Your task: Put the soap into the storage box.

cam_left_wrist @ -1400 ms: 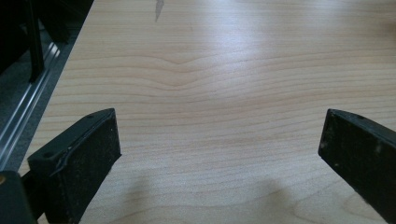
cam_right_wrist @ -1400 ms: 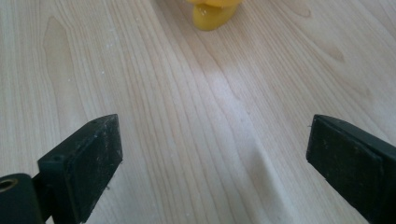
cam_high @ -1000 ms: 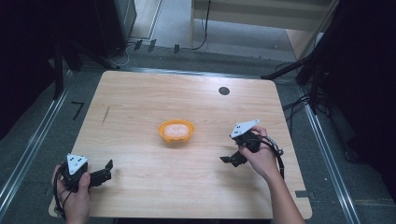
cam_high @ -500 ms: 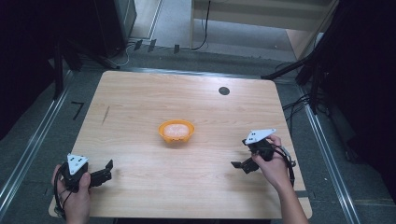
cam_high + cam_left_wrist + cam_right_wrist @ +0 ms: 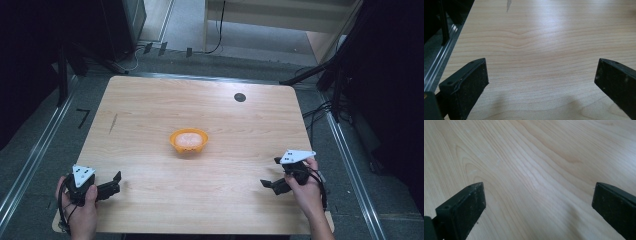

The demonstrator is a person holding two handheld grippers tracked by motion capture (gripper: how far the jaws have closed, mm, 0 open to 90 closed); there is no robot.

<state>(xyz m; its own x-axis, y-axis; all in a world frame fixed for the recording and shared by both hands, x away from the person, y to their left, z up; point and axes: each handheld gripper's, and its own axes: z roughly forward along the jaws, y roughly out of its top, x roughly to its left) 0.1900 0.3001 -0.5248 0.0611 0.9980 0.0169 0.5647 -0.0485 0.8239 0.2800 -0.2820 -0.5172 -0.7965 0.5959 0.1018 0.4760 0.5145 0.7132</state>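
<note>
Both hand-held grippers sit low at the near edge of the counter with jaws spread wide and nothing between them: the left hand-held gripper at the near left corner, the right hand-held gripper toward the near right, each well apart from the one item on the wood. That item is a small orange bowl standing upright near the middle of the counter, with something pale pinkish inside; what the filling is cannot be told from the high view. In the left gripper view and the right gripper view bare wood grain lies between the black jaws. The bowl looks like thin plastic, so probably light and fairly stiff, apt to slide on the smooth wood if nudged. Its rim seems the sensible hold, one jaw inside and one outside, kept level so the contents stay put.
</note>
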